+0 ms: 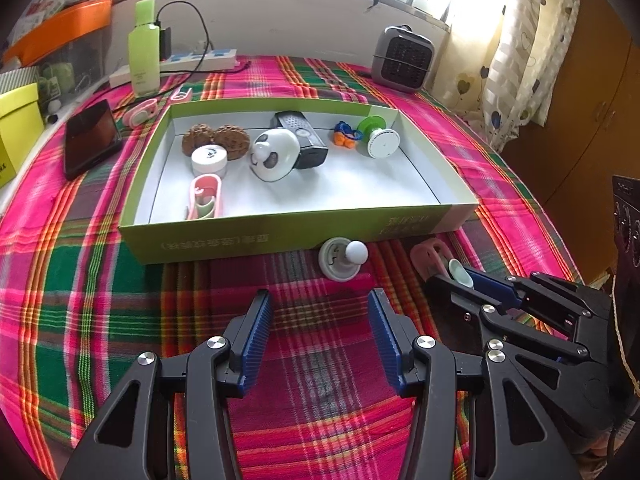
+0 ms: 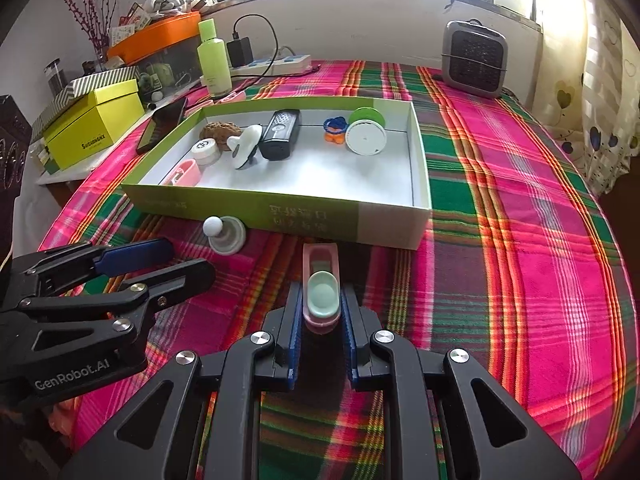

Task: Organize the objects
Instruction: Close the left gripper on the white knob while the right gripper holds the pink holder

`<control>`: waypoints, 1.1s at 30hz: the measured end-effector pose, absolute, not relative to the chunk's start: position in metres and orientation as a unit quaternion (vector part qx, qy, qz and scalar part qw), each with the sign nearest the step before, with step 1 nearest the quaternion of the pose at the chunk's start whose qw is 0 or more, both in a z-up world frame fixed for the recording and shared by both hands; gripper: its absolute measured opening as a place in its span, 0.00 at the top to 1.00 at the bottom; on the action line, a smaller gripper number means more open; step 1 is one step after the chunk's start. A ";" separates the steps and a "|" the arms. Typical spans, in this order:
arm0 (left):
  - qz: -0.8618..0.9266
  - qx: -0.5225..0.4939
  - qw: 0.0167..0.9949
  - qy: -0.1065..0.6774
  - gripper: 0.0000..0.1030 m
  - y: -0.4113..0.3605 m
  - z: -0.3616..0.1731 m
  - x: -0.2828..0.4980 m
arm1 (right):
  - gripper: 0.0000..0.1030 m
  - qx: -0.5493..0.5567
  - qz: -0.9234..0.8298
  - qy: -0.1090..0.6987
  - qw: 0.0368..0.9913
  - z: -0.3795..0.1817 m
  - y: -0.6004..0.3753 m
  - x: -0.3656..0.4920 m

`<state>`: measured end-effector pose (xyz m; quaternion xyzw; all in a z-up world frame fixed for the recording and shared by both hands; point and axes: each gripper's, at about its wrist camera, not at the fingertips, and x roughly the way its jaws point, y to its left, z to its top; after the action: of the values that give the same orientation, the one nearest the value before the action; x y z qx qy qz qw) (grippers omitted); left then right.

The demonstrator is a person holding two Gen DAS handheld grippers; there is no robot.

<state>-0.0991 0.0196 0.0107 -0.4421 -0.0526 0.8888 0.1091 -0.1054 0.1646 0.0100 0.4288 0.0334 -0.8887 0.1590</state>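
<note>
The pink clip [image 2: 321, 276] with a pale green insert lies on the plaid cloth [image 2: 520, 240] just in front of the green box [image 2: 280, 210], its near end clenched between the blue pads of the right gripper [image 2: 321, 320]. To its left a white knob on a round base [image 2: 224, 234] stands against the box wall. The left gripper [image 1: 318, 312] hangs over bare cloth, jaws apart and grasping nothing. Inside the box lie 2 cookies [image 1: 216, 140], a panda figure [image 1: 274, 154], a second pink clip [image 1: 205, 196] and a green-and-white reel [image 1: 378, 138].

Knob [image 1: 343, 259] before box [image 1: 256, 236] (touching)
</note>
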 end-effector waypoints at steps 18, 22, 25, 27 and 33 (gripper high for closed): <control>0.898 -0.431 0.081 -0.040 0.53 0.037 0.009 -0.116 | 0.82 0.429 -0.888 0.024 0.164 0.010 0.176 -0.103; 0.900 -0.428 0.072 -0.038 0.53 0.040 0.008 -0.117 | 0.82 0.429 -0.888 0.022 0.165 0.010 0.177 -0.103; 0.900 -0.428 0.066 -0.038 0.54 0.041 0.008 -0.119 | 0.82 0.429 -0.888 0.025 0.164 0.010 0.176 -0.103; 0.901 -0.428 0.064 -0.040 0.54 0.042 0.008 -0.119 | 0.82 0.429 -0.888 0.024 0.165 0.010 0.176 -0.103; 0.902 -0.427 0.056 -0.037 0.66 0.042 0.008 -0.119 | 0.82 0.429 -0.888 0.022 0.165 0.010 0.176 -0.103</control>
<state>-0.1194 0.0424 0.0080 -0.4268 -0.0368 0.9018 0.0564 -0.1027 0.1756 0.0101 0.4291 0.0225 -0.8877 0.1653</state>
